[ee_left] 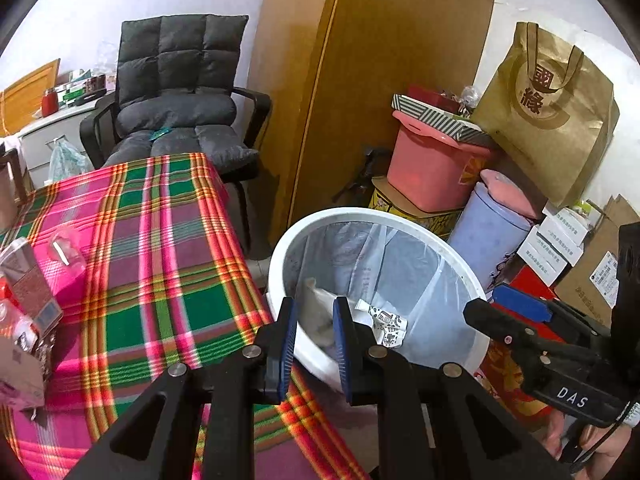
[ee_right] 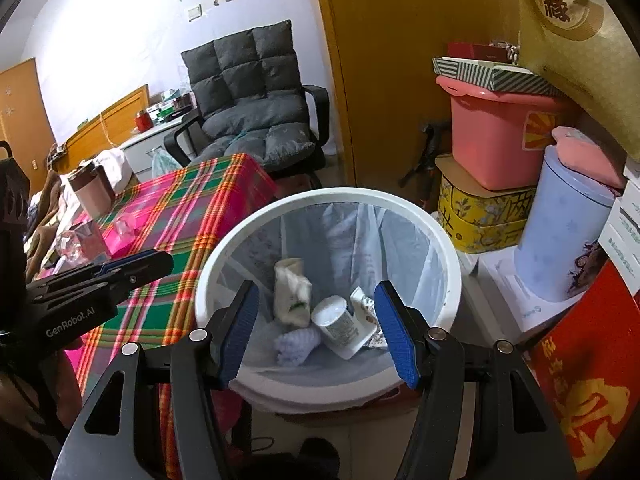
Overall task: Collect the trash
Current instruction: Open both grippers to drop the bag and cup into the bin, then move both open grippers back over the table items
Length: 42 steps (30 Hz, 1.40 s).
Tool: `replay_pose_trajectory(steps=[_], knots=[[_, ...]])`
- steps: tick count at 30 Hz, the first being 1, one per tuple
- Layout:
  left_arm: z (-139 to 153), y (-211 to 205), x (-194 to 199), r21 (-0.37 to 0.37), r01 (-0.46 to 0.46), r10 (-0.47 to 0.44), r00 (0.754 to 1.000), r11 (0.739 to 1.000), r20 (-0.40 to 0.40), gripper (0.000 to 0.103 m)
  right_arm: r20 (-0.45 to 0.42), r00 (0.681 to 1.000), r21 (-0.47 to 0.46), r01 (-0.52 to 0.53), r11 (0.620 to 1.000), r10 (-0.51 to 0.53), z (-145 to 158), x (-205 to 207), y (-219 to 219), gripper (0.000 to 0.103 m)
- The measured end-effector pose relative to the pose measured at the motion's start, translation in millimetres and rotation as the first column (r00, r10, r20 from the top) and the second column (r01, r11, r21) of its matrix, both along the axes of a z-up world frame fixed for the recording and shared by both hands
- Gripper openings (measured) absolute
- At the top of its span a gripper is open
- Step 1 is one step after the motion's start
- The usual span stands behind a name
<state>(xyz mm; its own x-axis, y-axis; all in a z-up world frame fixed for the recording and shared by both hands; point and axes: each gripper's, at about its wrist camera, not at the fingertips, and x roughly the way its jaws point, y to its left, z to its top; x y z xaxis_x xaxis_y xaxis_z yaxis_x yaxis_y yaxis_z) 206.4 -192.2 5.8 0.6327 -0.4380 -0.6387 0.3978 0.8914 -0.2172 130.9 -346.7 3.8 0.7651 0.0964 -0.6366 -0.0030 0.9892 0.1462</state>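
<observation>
Landmark: white bin; its near rim hidden behind the right gripper fingers in the right wrist view; in the left wrist view the bin floor is mostly blocked by the left gripper, only a printed wrapper scrap and a pale blurred lump show; print on the paper cup inside the bin too small to read; gold bag right of the bin cut by the top edge; items left of the bin on the plaid cloth blurred, cropped at the frame edge.
</observation>
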Motion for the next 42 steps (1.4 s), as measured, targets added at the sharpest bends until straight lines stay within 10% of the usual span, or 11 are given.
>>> replay_pose_trajectory(steps=[42], knots=[[-4, 165, -134, 0.076, -0.302, 0.302, 0.953, 0.95, 0.012, 0.018, 0.022, 0.941, 0.049, -0.338, 0.94, 0.337, 10, -60, 120, 0.062]])
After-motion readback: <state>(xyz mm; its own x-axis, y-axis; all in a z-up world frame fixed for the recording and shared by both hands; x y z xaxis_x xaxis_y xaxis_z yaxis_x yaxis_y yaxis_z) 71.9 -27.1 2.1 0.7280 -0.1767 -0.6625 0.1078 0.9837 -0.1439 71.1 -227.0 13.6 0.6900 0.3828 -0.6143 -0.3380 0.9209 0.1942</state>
